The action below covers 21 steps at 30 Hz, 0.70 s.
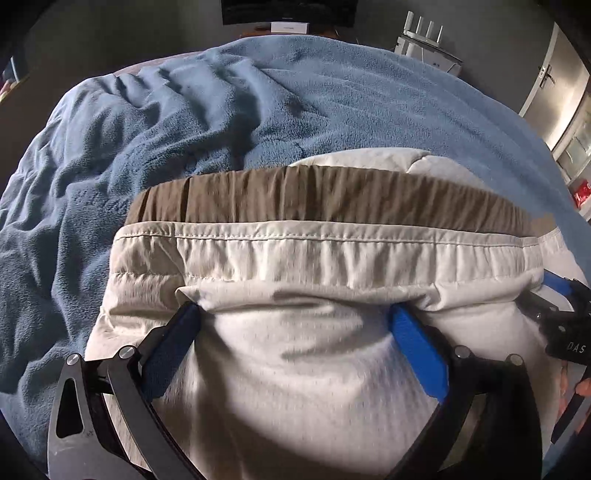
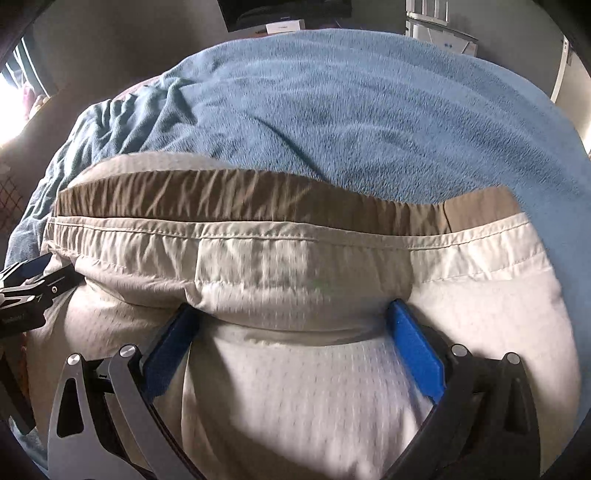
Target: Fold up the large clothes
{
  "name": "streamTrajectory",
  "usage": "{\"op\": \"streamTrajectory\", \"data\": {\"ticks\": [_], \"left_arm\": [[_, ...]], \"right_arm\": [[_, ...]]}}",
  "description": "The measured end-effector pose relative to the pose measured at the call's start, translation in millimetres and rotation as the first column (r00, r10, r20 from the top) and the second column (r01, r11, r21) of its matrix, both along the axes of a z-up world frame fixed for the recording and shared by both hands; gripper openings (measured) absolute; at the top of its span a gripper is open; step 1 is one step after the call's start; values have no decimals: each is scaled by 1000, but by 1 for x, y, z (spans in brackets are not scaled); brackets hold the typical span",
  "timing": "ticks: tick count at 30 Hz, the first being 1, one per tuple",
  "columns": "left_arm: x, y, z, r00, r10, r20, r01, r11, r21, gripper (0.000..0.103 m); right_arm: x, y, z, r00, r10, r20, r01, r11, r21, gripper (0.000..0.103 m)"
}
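A white garment with a mesh lining, a stitched elastic waistband and a tan inner band lies on a blue blanket. My left gripper stands wide open, its blue fingers spread, with the white cloth draped between and over them. My right gripper is also wide open with the same garment lying between its blue fingers. Each gripper shows at the edge of the other's view: the right one in the left view, the left one in the right view.
The blue fleece blanket covers the bed and is wrinkled toward the left. A dark screen and a white router stand beyond the far edge. A metal cabinet door is at the right.
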<state>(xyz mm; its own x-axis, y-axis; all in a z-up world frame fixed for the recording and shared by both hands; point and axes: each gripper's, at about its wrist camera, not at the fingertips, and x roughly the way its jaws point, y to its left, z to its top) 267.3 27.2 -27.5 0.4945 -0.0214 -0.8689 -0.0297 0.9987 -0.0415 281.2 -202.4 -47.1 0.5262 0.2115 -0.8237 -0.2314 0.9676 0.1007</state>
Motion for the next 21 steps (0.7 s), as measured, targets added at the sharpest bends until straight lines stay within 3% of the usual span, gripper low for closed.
{"op": "streamTrajectory", "data": {"ticks": [7,21], "left_arm": [[-12,0,-15,999,-10,52,10,1000,-3,98],[-12,-2,-25,998,-27,60,27,1000,3,98]], "right_arm": [[-5,5,-15,1000,5,11,-5,1000,-18,97],[-16,6,-28,999,-1,46,2,999,-39,97]]}}
